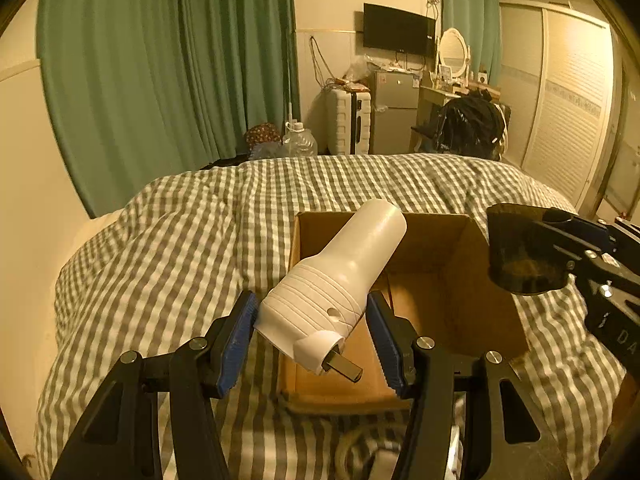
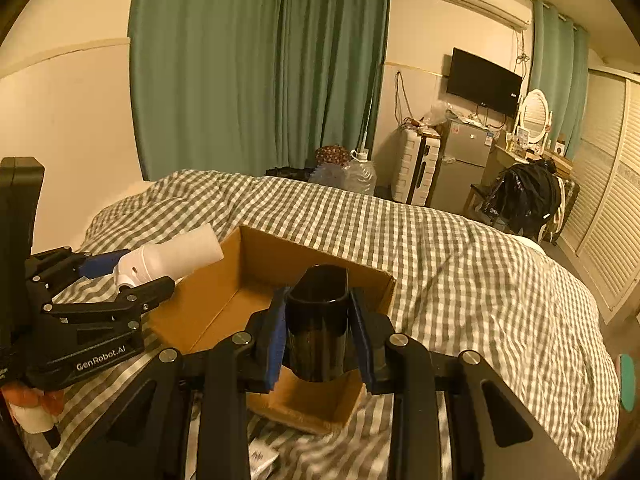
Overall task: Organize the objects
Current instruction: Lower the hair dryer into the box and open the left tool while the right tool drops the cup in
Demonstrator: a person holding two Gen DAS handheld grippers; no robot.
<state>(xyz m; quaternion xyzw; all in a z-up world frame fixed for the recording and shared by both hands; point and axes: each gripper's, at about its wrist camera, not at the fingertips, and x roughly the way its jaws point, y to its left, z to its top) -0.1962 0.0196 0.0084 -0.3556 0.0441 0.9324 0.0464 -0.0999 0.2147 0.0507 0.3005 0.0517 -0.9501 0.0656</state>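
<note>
Left gripper (image 1: pixel 310 322) clenching a white ribbed appliance (image 1: pixel 336 284) by its wider ribbed end, blue pads (image 1: pixel 240 332) pressing on either side; holding it tilted, round neck pointing up and away over the near-left corner of the open cardboard box (image 1: pixel 496 300), short dark metal stub jutting out at the lower end toward the camera; hanging above the box, not touching it. Right gripper (image 2: pixel 318 334) grasping a black cup-like cylinder (image 2: pixel 318 328) upright between its blue pads (image 2: pixel 276 344), hovering over the near edge of the same cardboard box (image 2: pixel 224 296); box interior showing bare brown floor where visible. Box sitting on a green-and-white checked bedspread (image 2: pixel 460 264). Standing behind the bed: green curtains (image 1: pixel 168 80), a wall-mounted television (image 1: pixel 398 30), a white suitcase (image 1: pixel 348 122) just beside a small grey fridge (image 1: pixel 394 116).
</note>
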